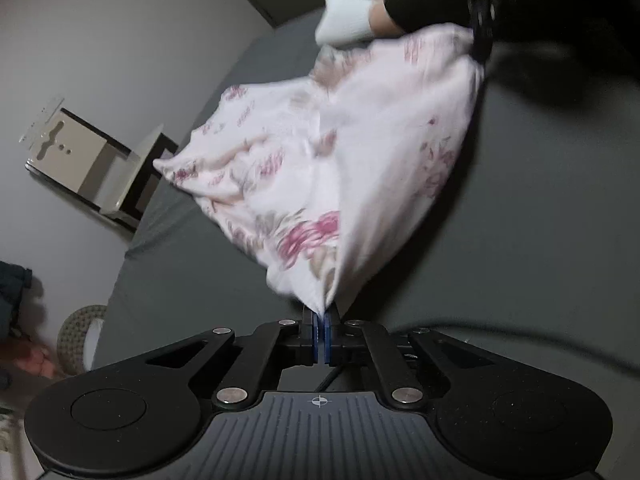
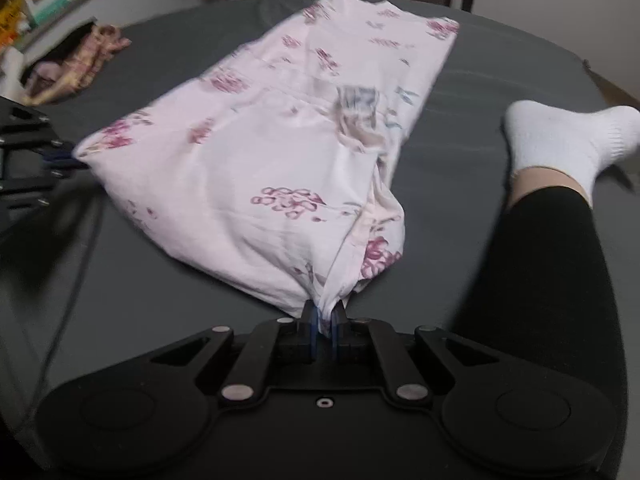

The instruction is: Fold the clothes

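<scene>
My left gripper [image 1: 322, 334] and right gripper [image 2: 325, 330] each clamp a corner of the floral garment [image 2: 256, 152], frame centre. Partly folded lengthwise; cross-folds remain, I judge.

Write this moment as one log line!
left gripper: shut on floral garment | right gripper: shut on floral garment | garment: stretched over grey sheet

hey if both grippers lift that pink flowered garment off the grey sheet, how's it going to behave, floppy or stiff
Probably very floppy: the pink flowered garment bunches into narrow gathers where the right gripper and left gripper pinch it. It looks thin and light, so it should sag between the two grips. The grey sheet may drag its far end slightly.
</scene>
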`<state>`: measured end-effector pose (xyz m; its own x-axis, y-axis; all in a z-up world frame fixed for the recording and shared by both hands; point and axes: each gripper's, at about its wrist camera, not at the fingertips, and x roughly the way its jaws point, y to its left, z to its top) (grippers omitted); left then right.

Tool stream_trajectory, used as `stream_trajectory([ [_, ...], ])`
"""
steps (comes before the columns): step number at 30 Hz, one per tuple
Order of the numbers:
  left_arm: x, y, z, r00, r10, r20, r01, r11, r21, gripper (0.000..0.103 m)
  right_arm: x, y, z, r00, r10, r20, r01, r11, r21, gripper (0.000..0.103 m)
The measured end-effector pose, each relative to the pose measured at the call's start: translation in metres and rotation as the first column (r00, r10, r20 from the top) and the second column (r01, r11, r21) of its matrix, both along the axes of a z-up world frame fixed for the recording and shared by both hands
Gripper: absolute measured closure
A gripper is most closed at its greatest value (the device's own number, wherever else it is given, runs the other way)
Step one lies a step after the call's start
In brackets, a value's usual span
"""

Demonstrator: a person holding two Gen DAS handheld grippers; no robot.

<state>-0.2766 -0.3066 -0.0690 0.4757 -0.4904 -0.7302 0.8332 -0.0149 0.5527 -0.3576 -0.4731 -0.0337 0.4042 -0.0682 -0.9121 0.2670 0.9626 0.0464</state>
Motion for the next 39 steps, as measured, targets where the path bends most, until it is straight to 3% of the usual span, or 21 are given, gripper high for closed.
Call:
stream_trajectory([
  [6,0.008,-0.001,-0.014,0.998,0.040,-0.050,-0.040,0.999,-0.001,0.101,0.005,0.012,-0.009,0.997,0.046,-0.066,-0.050,0.997,-0.054,0.094],
  [7,0.008,0.000,-0.013,0.997,0.040,-0.064,-0.042,0.999,-0.023,0.100,0.005,0.013,-0.010,0.996,0.051,-0.075,-0.055,0.997,-0.051,0.084],
  [8,0.008,0.002,-0.011,0.996,0.040,-0.079,-0.043,0.998,-0.046,0.099,0.004,0.012,-0.007,0.997,0.051,-0.057,-0.054,0.997,-0.048,0.065],
  [10,0.010,0.003,-0.011,0.992,0.083,-0.092,-0.087,0.995,-0.038,0.093,0.000,0.011,0.000,0.999,0.049,-0.016,-0.050,0.998,-0.041,0.040],
  [12,0.010,0.006,-0.012,0.992,0.113,-0.054,-0.115,0.993,-0.024,0.086,-0.005,0.012,0.013,0.997,0.051,0.060,-0.047,0.997,-0.069,0.038],
  [13,0.008,0.010,-0.012,0.994,0.109,-0.025,-0.110,0.994,-0.026,0.073,-0.008,0.013,0.019,0.994,0.052,0.098,-0.044,0.995,-0.084,0.038],
  [14,0.005,0.014,-0.010,0.995,0.103,0.005,-0.103,0.994,-0.038,0.048,-0.011,0.020,0.025,0.986,0.082,0.142,-0.063,0.989,-0.134,0.038],
  [16,-0.002,0.021,-0.006,0.994,0.079,0.071,-0.074,0.994,-0.082,0.010,-0.015,0.038,0.033,0.963,0.168,0.209,-0.116,0.963,-0.243,0.037],
  [17,-0.009,0.025,-0.004,0.992,0.047,0.114,-0.034,0.993,-0.110,0.004,-0.015,0.053,0.033,0.944,0.242,0.225,-0.165,0.935,-0.314,0.035],
  [19,-0.023,0.028,-0.003,0.982,-0.036,0.186,0.057,0.992,-0.112,0.003,-0.013,0.089,0.026,0.891,0.399,0.215,-0.266,0.844,-0.466,0.033],
  [22,-0.036,0.022,-0.006,0.961,-0.107,0.253,0.129,0.989,-0.071,0.003,-0.011,0.140,0.006,0.796,0.592,0.126,-0.384,0.655,-0.651,0.028],
  [24,-0.043,0.016,-0.009,0.944,-0.153,0.291,0.173,0.984,-0.045,0.003,-0.005,0.167,-0.014,0.755,0.656,0.022,-0.446,0.538,-0.715,0.027],
  [27,-0.049,0.006,-0.013,0.921,-0.208,0.329,0.225,0.974,-0.016,0.003,0.005,0.193,-0.042,0.728,0.674,-0.124,-0.494,0.390,-0.777,0.025],
  [28,-0.051,0.002,-0.014,0.917,-0.221,0.332,0.236,0.972,-0.005,0.003,0.008,0.198,-0.049,0.725,0.672,-0.153,-0.502,0.362,-0.786,0.024],
  [31,-0.056,-0.006,-0.017,0.903,-0.265,0.338,0.275,0.961,0.021,0.003,0.016,0.211,-0.067,0.716,0.658,-0.234,-0.523,0.282,-0.804,0.024],
  [34,-0.058,-0.013,-0.019,0.893,-0.302,0.335,0.309,0.951,0.033,0.003,0.027,0.212,-0.075,0.733,0.634,-0.247,-0.496,0.249,-0.832,0.022],
  [39,-0.060,-0.024,-0.023,0.878,-0.358,0.317,0.362,0.931,0.050,0.003,0.053,0.192,-0.071,0.819,0.540,-0.192,-0.415,0.327,-0.849,0.022],
])
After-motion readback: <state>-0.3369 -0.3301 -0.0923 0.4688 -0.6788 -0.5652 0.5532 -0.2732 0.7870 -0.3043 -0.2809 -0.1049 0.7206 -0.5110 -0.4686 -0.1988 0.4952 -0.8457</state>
